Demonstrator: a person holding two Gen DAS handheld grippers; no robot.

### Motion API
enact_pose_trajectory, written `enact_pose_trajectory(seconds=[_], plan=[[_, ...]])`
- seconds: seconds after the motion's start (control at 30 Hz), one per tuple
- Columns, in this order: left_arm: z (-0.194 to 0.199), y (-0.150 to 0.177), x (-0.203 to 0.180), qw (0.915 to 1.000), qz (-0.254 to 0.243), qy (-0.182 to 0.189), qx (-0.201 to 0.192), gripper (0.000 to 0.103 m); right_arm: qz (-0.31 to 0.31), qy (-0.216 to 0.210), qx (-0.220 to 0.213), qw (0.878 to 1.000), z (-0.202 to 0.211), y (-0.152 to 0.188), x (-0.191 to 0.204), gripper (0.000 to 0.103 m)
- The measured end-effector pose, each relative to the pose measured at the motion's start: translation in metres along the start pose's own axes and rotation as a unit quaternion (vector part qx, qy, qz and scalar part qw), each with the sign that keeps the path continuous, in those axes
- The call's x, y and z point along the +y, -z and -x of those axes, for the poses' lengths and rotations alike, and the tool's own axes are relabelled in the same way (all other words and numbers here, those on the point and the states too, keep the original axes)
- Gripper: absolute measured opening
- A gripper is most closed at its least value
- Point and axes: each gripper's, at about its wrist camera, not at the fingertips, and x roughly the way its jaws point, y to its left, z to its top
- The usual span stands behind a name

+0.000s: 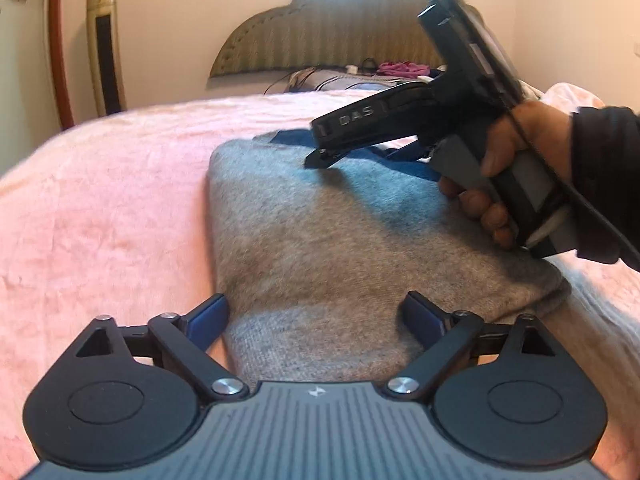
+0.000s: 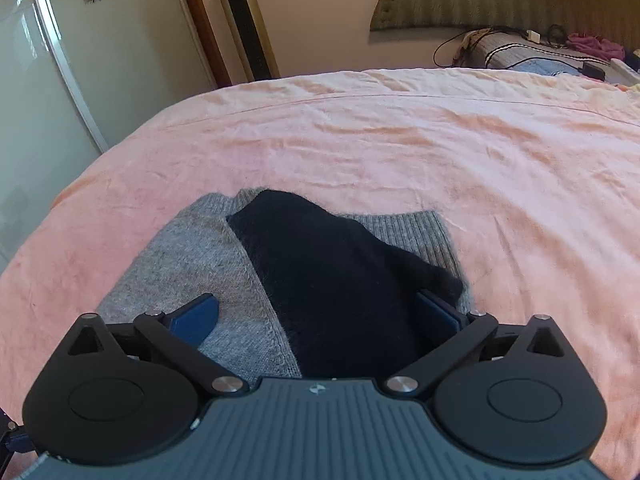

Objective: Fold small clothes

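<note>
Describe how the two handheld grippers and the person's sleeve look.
Each gripper, left and right, has black linkages, blue finger pads, silver pivot bolts and a ribbed grey body. The right one carries "DAS" lettering; the sleeve is dark.

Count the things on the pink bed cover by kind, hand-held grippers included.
Sweaters: 1, grey with a dark blue part
Hand-held grippers: 2, left and right, both open over the sweater
Bed covers: 1, pink
Total: 4
</note>
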Motion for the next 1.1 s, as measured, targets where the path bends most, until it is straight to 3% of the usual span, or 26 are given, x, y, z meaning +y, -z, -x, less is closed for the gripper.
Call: enact_pose_trajectory(seconds=[0.1,0.23,0.37,0.5,0.6,0.67,0.73,0.77,0.8,0.83,0.87,0.93,1.0,1.03,1.1], plan=[[-0.003,-0.001,0.01,0.9994,0.03,0.018,0.009,0.099,-0.053,-0.002,-0.025,0.998,0.029,0.005,-0.005,0.094],[-0.004,0.001,0.01,0.9995,0.027,0.016,0.009,0.1,-0.11,-0.059,-0.065,0.99,0.089,0.037,-0.023,0.1],[-0.005,0.002,0.013,0.9994,0.027,0.018,0.012,0.101,-0.148,-0.075,-0.027,0.986,0.127,0.074,-0.05,0.1],[-0.007,-0.001,0.017,0.9993,0.03,0.017,0.017,0.102,-0.176,-0.129,0.035,0.975,0.134,0.106,-0.059,0.099],[0.0,-0.005,0.024,0.9956,0.076,0.042,0.036,0.102,-0.182,-0.173,0.043,0.967,0.137,0.119,-0.057,0.1],[0.005,-0.006,0.039,0.9835,0.146,0.096,0.047,0.102,-0.199,-0.194,0.046,0.959,0.134,0.121,-0.058,0.099],[0.005,-0.005,0.061,0.9577,0.242,0.145,0.059,0.101,-0.213,-0.208,0.047,0.954,0.131,0.121,-0.06,0.094],[0.003,-0.004,0.071,0.9447,0.279,0.16,0.063,0.099,-0.217,-0.209,0.049,0.952,0.128,0.12,-0.06,0.083],[0.0,-0.003,0.081,0.9341,0.309,0.167,0.066,0.096,-0.221,-0.206,0.057,0.951,0.124,0.118,-0.063,0.075],[-0.001,-0.003,0.085,0.9296,0.322,0.165,0.07,0.082,-0.223,-0.198,0.063,0.952,0.12,0.117,-0.065,0.054],[-0.003,-0.004,0.088,0.9299,0.322,0.159,0.079,0.06,-0.224,-0.191,0.068,0.953,0.117,0.117,-0.066,0.038],[-0.007,-0.005,0.088,0.9346,0.31,0.144,0.1,0.033,-0.216,-0.186,0.078,0.955,0.115,0.117,-0.069,0.026],[-0.007,-0.005,0.088,0.9362,0.301,0.139,0.115,0.016,-0.204,-0.189,0.08,0.957,0.117,0.117,-0.068,0.023],[-0.006,-0.006,0.088,0.9371,0.297,0.14,0.118,0.014,-0.195,-0.192,0.077,0.959,0.12,0.117,-0.066,0.022],[0.008,-0.009,0.082,0.9472,0.27,0.135,0.107,0.013,-0.175,-0.2,0.071,0.961,0.133,0.116,-0.063,0.021]])
